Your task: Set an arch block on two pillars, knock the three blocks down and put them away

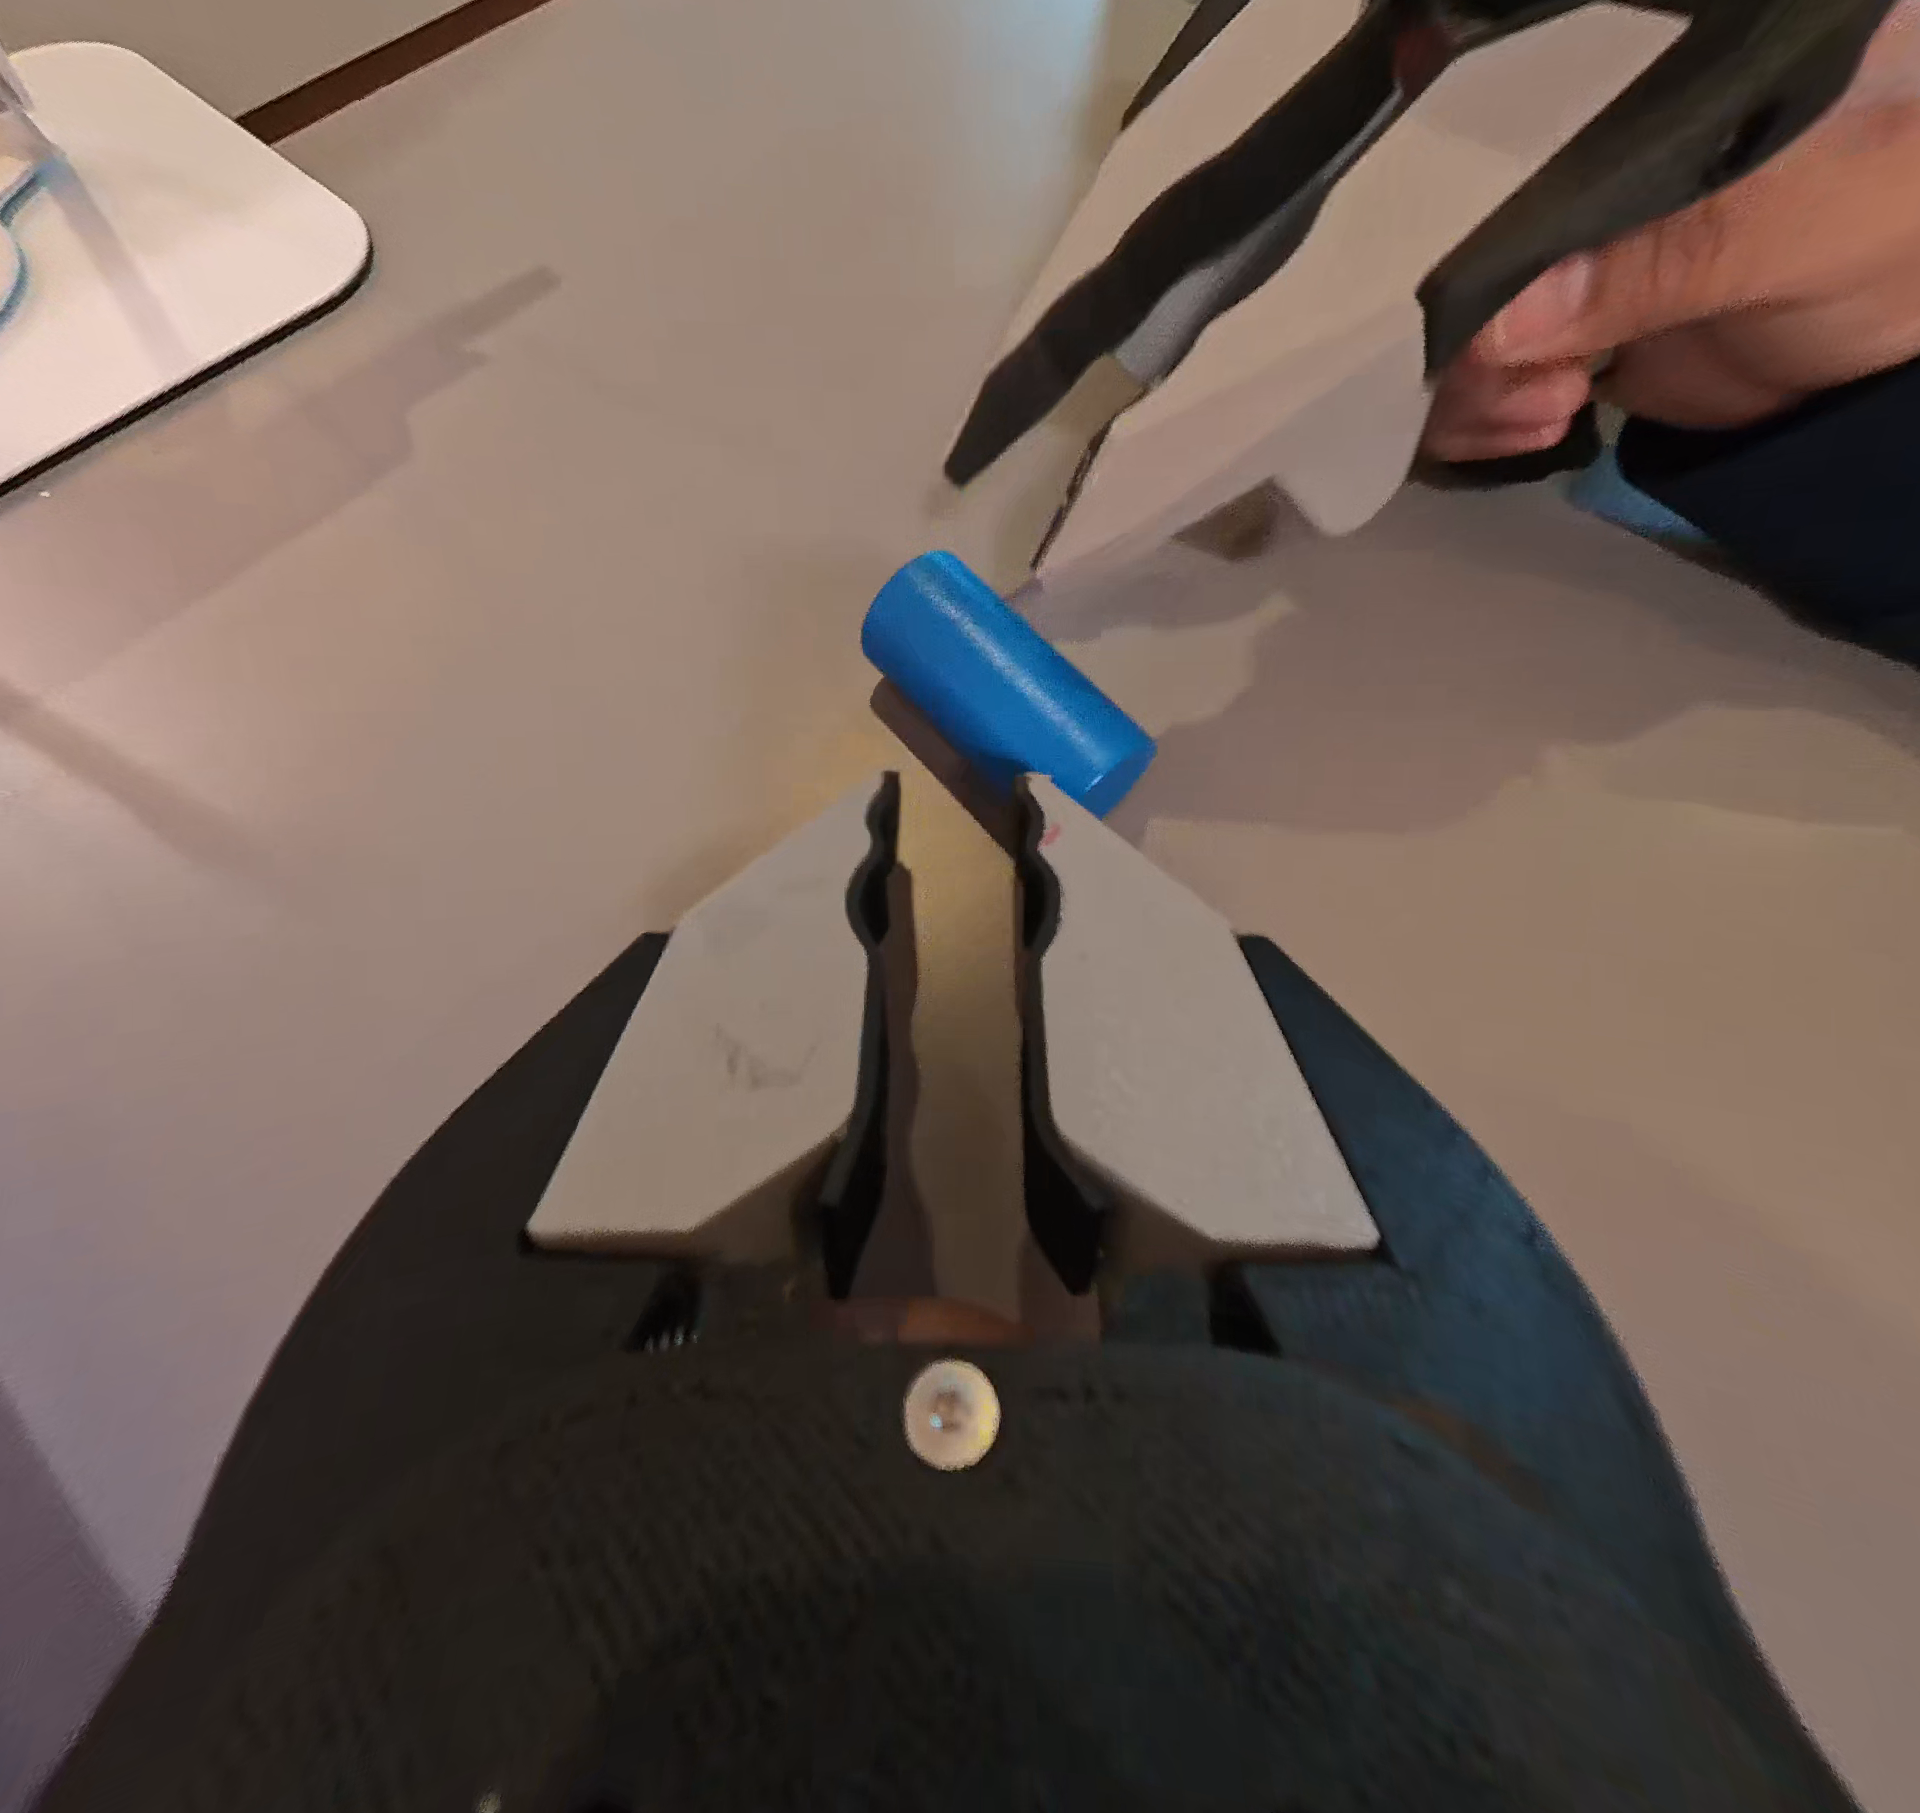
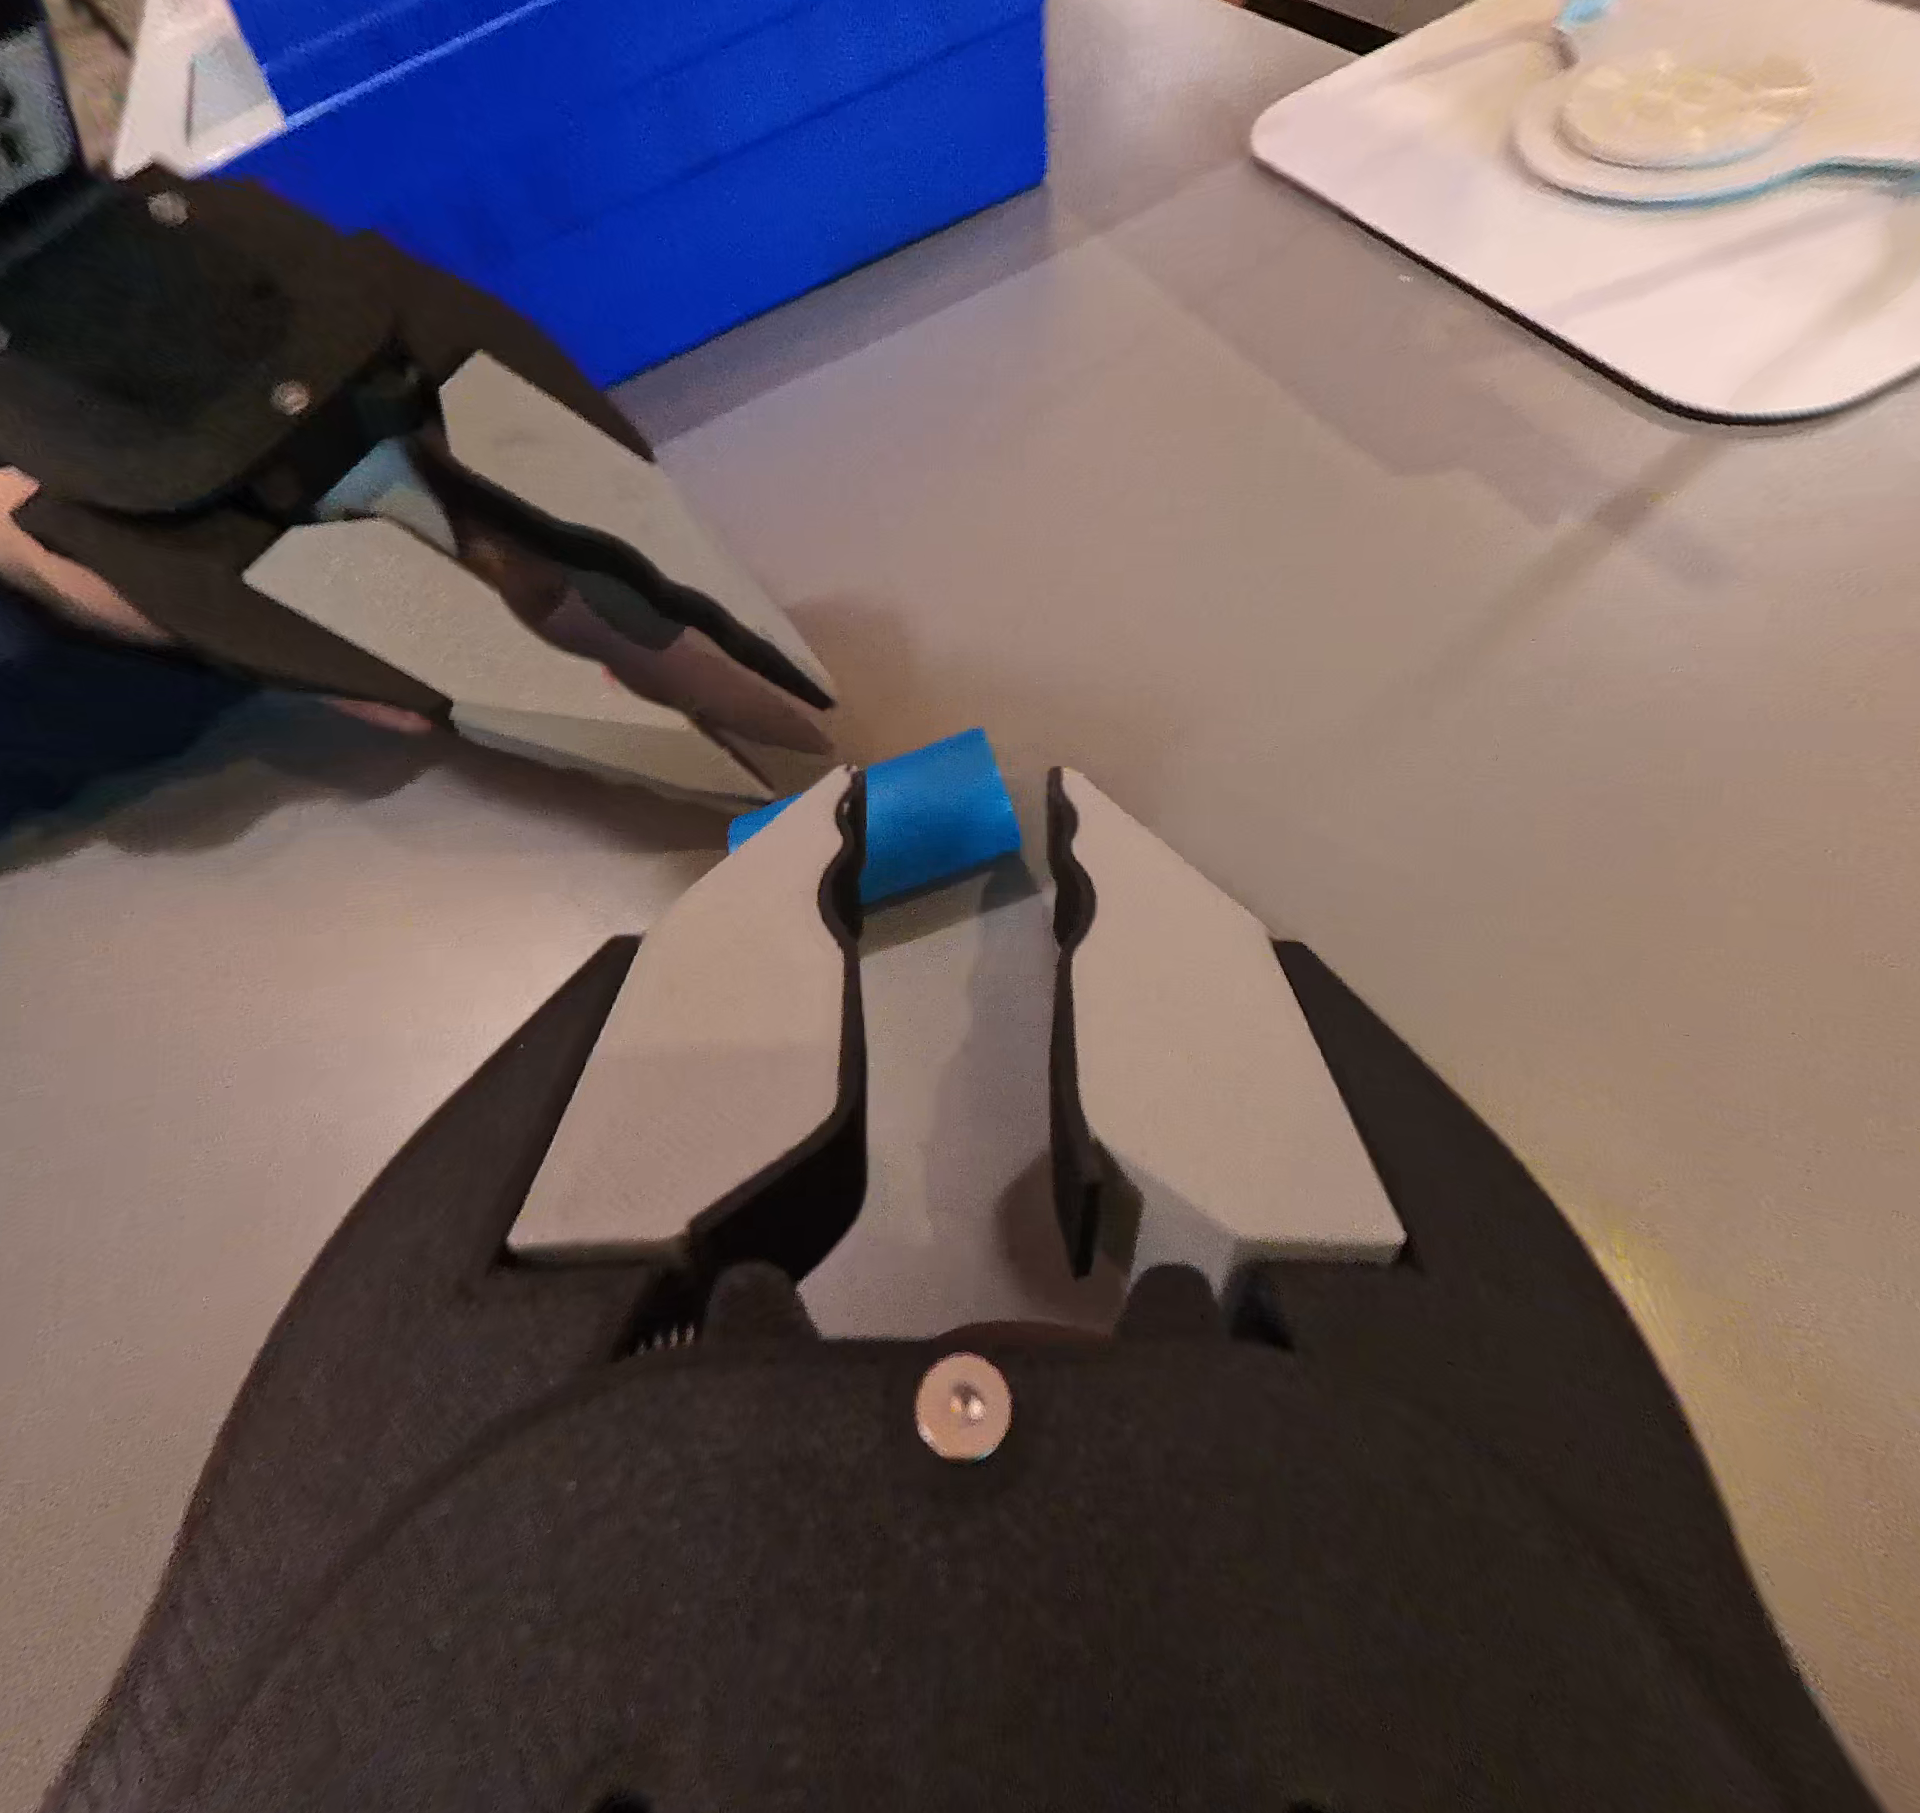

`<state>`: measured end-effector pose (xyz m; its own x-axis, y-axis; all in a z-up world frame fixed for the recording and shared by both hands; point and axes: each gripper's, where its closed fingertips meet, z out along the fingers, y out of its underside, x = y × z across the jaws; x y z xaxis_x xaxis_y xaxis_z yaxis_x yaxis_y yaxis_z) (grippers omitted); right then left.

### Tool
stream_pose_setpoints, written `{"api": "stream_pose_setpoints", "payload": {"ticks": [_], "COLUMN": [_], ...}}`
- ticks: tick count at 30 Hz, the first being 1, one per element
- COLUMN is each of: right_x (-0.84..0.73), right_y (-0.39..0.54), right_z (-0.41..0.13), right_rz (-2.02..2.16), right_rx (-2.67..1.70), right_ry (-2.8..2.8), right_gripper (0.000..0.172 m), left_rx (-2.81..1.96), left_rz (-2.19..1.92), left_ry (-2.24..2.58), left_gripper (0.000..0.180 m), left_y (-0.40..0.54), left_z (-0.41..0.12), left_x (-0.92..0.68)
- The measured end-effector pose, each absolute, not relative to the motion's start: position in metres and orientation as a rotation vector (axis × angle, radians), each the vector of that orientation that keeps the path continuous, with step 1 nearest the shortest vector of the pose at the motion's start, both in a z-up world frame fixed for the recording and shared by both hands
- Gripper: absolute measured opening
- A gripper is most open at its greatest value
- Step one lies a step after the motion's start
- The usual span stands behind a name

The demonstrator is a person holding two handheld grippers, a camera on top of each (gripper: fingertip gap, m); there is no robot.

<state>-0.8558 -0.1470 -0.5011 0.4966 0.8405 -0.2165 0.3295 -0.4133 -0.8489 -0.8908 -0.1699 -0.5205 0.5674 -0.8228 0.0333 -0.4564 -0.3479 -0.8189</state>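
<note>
Lying toppled on the counter (image 2: 1351, 724), a blue cylinder pillar (image 1: 1003, 683) sits between your released right gripper (image 2: 951, 787) and released left gripper (image 1: 956, 792), not yet put into the blue bin (image 2: 665, 153); other blocks unseen.

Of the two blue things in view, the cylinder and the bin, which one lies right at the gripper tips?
The small blue cylinder, lying on its side on the table beyond the tips of both open grippers. The big blue bin stands farther back, behind the left gripper.
</note>
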Motion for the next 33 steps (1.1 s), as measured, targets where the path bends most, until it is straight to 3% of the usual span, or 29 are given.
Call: {"api": "stream_pose_setpoints", "payload": {"ticks": [8,13,20,22,33], "right_x": [-0.839,-0.834,-0.823,-0.818,-0.815], "right_y": [-0.132,-0.13,-0.128,-0.128,-0.134], "right_z": [-0.503,-0.507,-0.497,-0.499,-0.499], "right_rz": [0.793,0.75,0.799,0.811,1.019], "right_rx": [-2.03,-2.067,-2.078,-2.101,-2.153], "right_ry": [-0.84,-0.831,-0.751,-0.729,-0.628], "right_gripper": [0.032,0.032,0.032,0.033,0.038], "left_rx": [-2.18,-2.293,-2.28,-2.272,-2.134], "left_rz": [-0.832,-0.688,-0.351,-0.359,-0.326], "left_ry": [0.849,0.835,1.025,1.042,1.137], "left_gripper": [0.06,0.073,0.053,0.039,0.03], "left_y": [-0.173,-0.159,-0.148,-0.147,-0.144], "left_z": [-0.518,-0.532,-0.543,-0.543,-0.54], "left_x": [-0.881,-0.866,-0.852,-0.847,-0.844]}}
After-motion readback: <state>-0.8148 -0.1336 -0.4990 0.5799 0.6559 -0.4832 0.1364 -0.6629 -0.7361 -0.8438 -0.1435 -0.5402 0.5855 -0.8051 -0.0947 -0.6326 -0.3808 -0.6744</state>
